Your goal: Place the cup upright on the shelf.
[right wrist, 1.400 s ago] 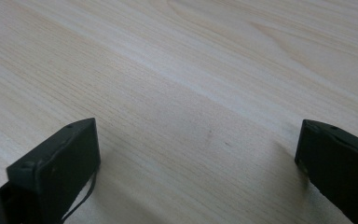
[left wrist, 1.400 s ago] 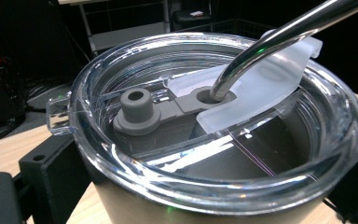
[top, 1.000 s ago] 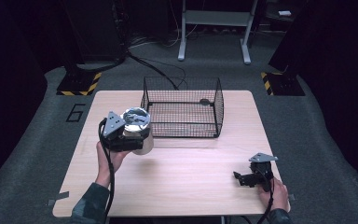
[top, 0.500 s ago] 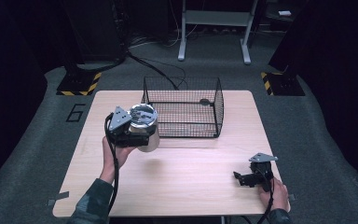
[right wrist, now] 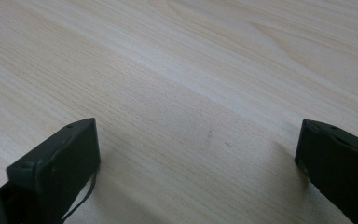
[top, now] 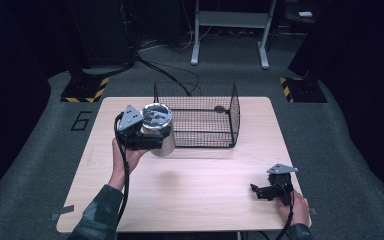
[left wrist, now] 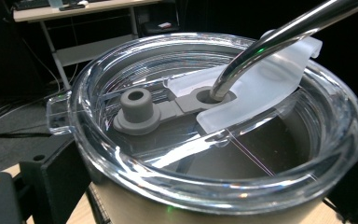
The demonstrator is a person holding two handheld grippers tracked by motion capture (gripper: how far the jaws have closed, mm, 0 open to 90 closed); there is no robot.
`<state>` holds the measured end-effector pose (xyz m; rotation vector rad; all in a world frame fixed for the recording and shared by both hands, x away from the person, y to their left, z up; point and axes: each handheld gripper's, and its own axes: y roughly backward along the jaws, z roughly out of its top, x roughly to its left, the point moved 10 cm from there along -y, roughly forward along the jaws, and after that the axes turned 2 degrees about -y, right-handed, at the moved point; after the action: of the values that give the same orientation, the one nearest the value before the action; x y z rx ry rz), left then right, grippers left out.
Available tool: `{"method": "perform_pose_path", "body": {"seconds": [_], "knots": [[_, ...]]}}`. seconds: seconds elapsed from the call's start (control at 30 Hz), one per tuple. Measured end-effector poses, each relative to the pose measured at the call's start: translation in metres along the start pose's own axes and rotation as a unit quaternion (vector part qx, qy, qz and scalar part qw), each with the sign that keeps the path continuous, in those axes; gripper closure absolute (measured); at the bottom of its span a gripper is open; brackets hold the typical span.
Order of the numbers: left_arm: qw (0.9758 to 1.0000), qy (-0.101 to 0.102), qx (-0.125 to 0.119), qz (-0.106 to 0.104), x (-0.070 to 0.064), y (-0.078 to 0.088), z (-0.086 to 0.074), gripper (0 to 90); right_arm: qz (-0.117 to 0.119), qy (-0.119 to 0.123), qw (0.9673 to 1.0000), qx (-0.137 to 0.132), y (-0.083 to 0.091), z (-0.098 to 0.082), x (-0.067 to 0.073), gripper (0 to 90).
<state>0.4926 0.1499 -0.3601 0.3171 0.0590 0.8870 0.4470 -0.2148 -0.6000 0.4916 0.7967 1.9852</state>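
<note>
A steel tumbler [top: 159,134] with a clear lid and a metal straw hangs above the table's left half, close to the left front corner of the wire basket [top: 200,115]. My left gripper [top: 147,137] is shut on its body, held by a hand from the left. In the left gripper view the lid [left wrist: 214,140] is close up, the straw [left wrist: 270,42] slants up to the right, and the black jaws press on both sides. My right gripper [top: 260,191] rests low at the table's front right, open, with bare wood between its jaws [right wrist: 198,140].
The black wire basket stands at the back middle of the wooden table [top: 205,200], with a small dark object [top: 219,108] inside it. Dark carpet, a white desk frame [top: 230,30] and cables lie beyond the table.
My left gripper has carried the tumbler a little to the right and farther back, toward the basket. The right gripper has stayed still.
</note>
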Motion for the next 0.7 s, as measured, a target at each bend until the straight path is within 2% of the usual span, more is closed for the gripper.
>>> {"method": "perform_pose_path", "body": {"seconds": [0.3, 0.57, 0.7], "knots": [[1.0, -0.001, -0.004, -0.003, 0.0, -0.008, 0.013, 4.0, 0.0, 0.0, 1.0, 0.0, 0.0, 0.0, 0.0, 0.0], [0.9999, 0.006, -0.009, -0.005, 0.005, -0.016, 0.024, 4.0, 0.0, 0.0, 1.0, 0.0, 0.0, 0.0, 0.0, 0.0], [1.0, 0.003, -0.006, -0.002, 0.009, -0.022, 0.03, 4.0, 0.0, 0.0, 1.0, 0.0, 0.0, 0.0, 0.0, 0.0]]}}
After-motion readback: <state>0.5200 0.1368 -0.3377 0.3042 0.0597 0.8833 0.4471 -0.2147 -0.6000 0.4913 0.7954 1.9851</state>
